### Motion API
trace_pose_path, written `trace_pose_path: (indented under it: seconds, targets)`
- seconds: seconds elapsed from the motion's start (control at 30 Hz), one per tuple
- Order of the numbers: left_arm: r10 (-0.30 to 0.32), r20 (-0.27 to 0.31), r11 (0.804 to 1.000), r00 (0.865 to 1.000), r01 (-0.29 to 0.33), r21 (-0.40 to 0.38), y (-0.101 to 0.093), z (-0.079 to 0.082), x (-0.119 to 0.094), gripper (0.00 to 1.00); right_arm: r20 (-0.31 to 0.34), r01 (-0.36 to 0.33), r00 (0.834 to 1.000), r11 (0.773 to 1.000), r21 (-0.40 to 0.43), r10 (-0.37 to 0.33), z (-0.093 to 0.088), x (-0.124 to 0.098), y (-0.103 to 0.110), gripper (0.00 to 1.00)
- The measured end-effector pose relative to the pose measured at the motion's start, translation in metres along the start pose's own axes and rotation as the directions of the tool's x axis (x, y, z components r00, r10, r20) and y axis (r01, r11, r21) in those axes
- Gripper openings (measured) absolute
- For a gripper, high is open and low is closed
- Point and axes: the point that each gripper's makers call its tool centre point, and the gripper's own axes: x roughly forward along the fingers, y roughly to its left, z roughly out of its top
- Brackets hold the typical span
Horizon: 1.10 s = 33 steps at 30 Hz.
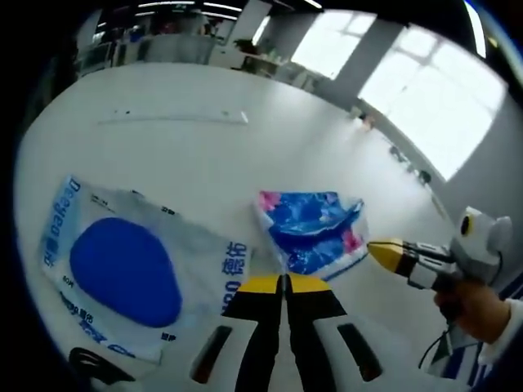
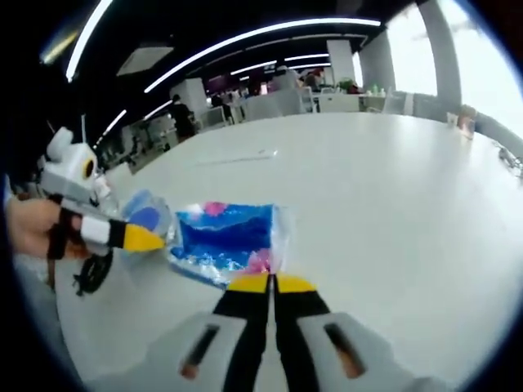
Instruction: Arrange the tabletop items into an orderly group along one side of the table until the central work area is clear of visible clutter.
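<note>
- A wide white bench (image 1: 245,155) with a smooth, bare-looking top spans both views.
- A large white plastic bag with a big blue oval and blue lettering (image 1: 122,265) lies flat on it at lower left of the left gripper view.
- A smaller blue, white and pink printed plastic packet (image 1: 310,229) lies just right of that bag, near centre.
- A thin pale strip (image 1: 176,119) lies on the bench at upper left, well apart from both.

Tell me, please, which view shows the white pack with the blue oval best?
The left gripper view: the white pack lies flat and nearly whole there, blue oval and print facing the camera. In the right gripper view only a small blue-and-white corner shows, behind the left gripper and beside the blue-pink pack.
</note>
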Motion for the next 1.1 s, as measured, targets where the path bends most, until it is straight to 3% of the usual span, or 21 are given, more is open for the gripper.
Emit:
trace_pose_path:
  seconds: [0.07, 0.1, 0.17, 0.3, 0.37, 1.1]
  targets:
    - [-0.002, 0.013, 1.000, 1.000, 0.002, -0.004, -0.002, 0.003, -0.002, 0.11, 0.034, -0.002, 0.999, 1.000, -0.023, 0.003, 0.006, -0.002, 0.001, 0.09]
    - [-0.001, 0.018, 1.000, 1.000, 0.001, -0.014, -0.003, 0.005, -0.003, 0.18, 0.040, 0.004, 0.999, 1.000, -0.015, -0.004, 0.008, -0.003, 0.000, 0.21]
    - [-0.001, 0.032, 1.000, 0.999, 0.001, -0.025, -0.005, 0.008, -0.005, 0.27, 0.042, 0.018, 0.999, 1.000, -0.018, -0.017, 0.009, -0.003, -0.002, 0.35]
    - [0.014, 0.055, 1.000, 0.998, -0.013, -0.020, -0.005, 0.014, -0.011, 0.47, 0.057, 0.023, 0.998, 1.000, -0.020, -0.021, 0.015, -0.009, 0.001, 0.38]
    - [0.005, 0.070, 1.000, 0.997, -0.004, -0.012, -0.007, 0.017, -0.014, 0.52, 0.059, 0.024, 0.998, 0.999, -0.032, -0.022, 0.018, -0.010, 0.003, 0.38]
    - [0.008, 0.134, 0.999, 0.991, -0.014, 0.047, -0.008, 0.035, -0.068, 0.50, 0.095, 0.018, 0.995, 0.999, -0.047, -0.014, 0.043, -0.034, 0.026, 0.36]
